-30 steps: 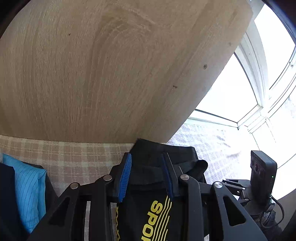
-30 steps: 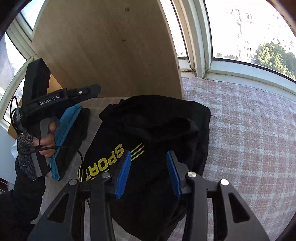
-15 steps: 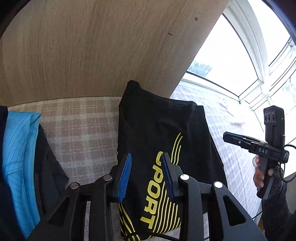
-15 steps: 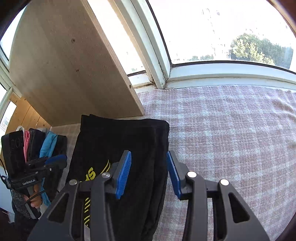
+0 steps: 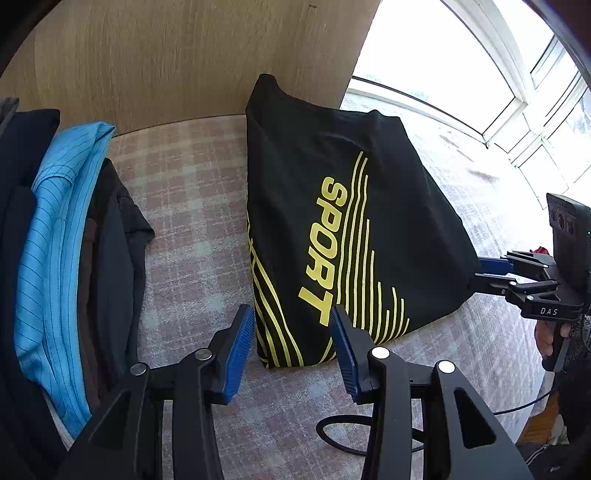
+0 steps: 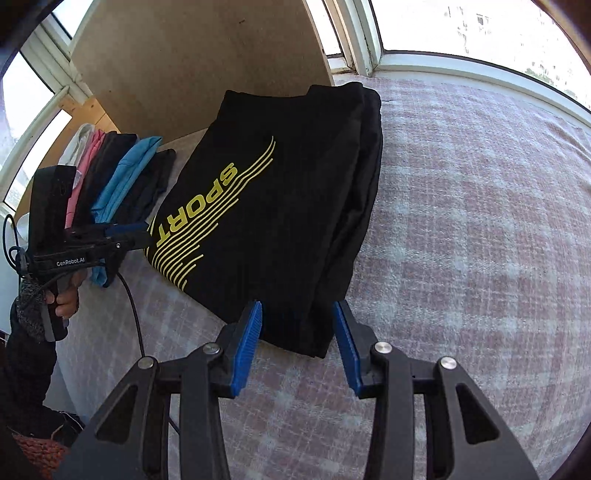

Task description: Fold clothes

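The left gripper has its blue fingers spread and released, nothing between them. Just ahead of the tips lies a black garment, folded into a flat packet on a pink checked blanket, printed "SPORT" in yellow with thin yellow lines. The right gripper is likewise released, its fingers straddling the packet's near corner without pinching it. The grippers read "DAS" and "GenRobot.AI". Left of the garment is a row of folded clothes; beyond it, a wooden board and windows.
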The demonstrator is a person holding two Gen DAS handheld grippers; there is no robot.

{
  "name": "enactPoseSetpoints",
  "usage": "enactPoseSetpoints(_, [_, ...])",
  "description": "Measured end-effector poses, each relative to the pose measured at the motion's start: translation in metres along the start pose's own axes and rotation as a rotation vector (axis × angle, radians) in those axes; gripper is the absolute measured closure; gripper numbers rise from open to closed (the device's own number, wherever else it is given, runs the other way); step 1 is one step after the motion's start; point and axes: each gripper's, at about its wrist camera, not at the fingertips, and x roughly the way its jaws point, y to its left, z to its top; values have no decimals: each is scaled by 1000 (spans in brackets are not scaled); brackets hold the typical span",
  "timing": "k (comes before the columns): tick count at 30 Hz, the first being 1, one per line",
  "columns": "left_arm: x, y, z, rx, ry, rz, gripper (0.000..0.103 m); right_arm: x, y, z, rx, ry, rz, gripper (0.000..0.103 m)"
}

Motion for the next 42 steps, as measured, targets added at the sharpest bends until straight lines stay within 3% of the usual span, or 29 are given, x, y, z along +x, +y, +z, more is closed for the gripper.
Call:
enactPoseSetpoints(2, [6,-3,-1,27,23,13,57,7,6,2,-28,19,-29,63])
enactPoseSetpoints(6, [12,-6,-2,66,55,14,57,4,1,2,0,23,19,64])
enactPoseSetpoints(8, [14,-8,-1,86,55,19,71,2,-1,2,13,25,44,74])
enactPoseSetpoints(9, [15,-9,0,95,55,20,87,2,-2,2,20,26,56,76])
enactPoseSetpoints(10, [14,-10,1,99,55,13,96,1,-3,3,27,27,68,82])
enactPoseSetpoints(16, [-2,-10,-2,97,61,-41,98,-4,-10,3,69,33,140,93])
enactPoseSetpoints(19, [7,-9,-9,94,100,-9,90,-7,-14,0,91,41,164,94])
enactPoseSetpoints(22, [9,-4,-7,35,113,35,73,7,-14,-6,86,109,98,91])
enactPoseSetpoints(27, [-29,2,12,-69,-41,61,68,-4,-11,7,100,96,15,69])
enactPoseSetpoints(30, [-32,-3,45,-64,-119,80,47,-30,-21,24,113,-11,39,59])
enactPoseSetpoints(32, [-19,-2,73,-68,-126,84,47,-29,-27,46,110,-52,8,48])
enactPoseSetpoints(37, [30,12,128,-104,-72,78,47,12,-47,110,125,-49,-19,47])
enactPoseSetpoints(40, [51,27,144,-141,-38,77,47,38,-54,132,130,-26,31,47])
enactPoseSetpoints(42, [61,34,149,-158,-25,62,47,51,-58,139,130,-19,16,47])
